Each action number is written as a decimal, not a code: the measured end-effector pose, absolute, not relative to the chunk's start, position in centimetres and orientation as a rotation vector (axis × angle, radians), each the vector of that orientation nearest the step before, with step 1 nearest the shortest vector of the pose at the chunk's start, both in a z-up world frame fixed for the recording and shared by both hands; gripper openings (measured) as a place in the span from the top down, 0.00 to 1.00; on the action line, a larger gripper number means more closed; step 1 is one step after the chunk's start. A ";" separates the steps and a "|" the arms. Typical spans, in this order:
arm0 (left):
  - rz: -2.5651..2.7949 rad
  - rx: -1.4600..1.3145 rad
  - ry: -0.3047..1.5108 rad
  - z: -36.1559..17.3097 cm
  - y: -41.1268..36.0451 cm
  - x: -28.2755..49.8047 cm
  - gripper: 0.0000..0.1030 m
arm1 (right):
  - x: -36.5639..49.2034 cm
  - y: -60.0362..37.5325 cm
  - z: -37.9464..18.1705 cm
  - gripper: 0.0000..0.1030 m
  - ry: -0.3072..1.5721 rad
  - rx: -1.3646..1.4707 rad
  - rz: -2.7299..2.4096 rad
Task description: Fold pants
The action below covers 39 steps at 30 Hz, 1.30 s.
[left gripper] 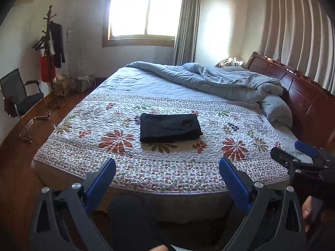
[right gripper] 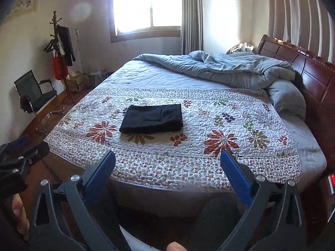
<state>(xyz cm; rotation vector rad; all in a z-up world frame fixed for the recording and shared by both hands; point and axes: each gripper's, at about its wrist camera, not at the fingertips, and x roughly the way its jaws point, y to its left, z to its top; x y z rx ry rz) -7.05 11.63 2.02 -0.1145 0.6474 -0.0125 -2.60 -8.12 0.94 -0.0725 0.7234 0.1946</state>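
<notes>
On the floral quilt (left gripper: 88, 125), black pants (left gripper: 169, 128) lying folded into a tidy rectangle, mid-bed. Hovering well back at the bed's edge: left gripper (left gripper: 167, 167) and right gripper (right gripper: 168, 163), both spread wide, pinching nothing. Risking only a careless nudge undoing the fold.

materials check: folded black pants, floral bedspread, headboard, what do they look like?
Folded black pants: matte woven cloth, probably cotton or a blend; soft folded edges, stitched pocket, no sheen.
Floral bedspread: quilted printed fabric; puffy stitched pebble pattern.
Headboard: reddish-brown wood or veneer, glossy lacquer; highlights on the panels.
</notes>
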 end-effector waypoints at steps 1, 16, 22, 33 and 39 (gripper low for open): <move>-0.003 -0.118 0.644 2.0 11.7 -7.2 0.04 | -2.6 -8.2 0.7 0.03 0.733 -0.069 0.196; 0.023 -0.123 0.649 1.1 11.7 -6.2 0.04 | -1.2 -7.6 -0.8 0.03 0.767 -0.069 0.201; 0.023 -0.137 0.661 0.9 12.1 -5.5 0.04 | 0.0 -7.2 -1.3 0.03 0.781 -0.073 0.206; -0.009 -0.236 0.701 0.0 13.3 -3.7 0.04 | 1.6 -7.1 -2.5 0.03 0.812 -0.077 0.213; 0.032 -0.222 0.702 -0.3 13.2 -3.1 0.04 | 2.1 -7.1 -2.6 0.03 0.815 -0.071 0.218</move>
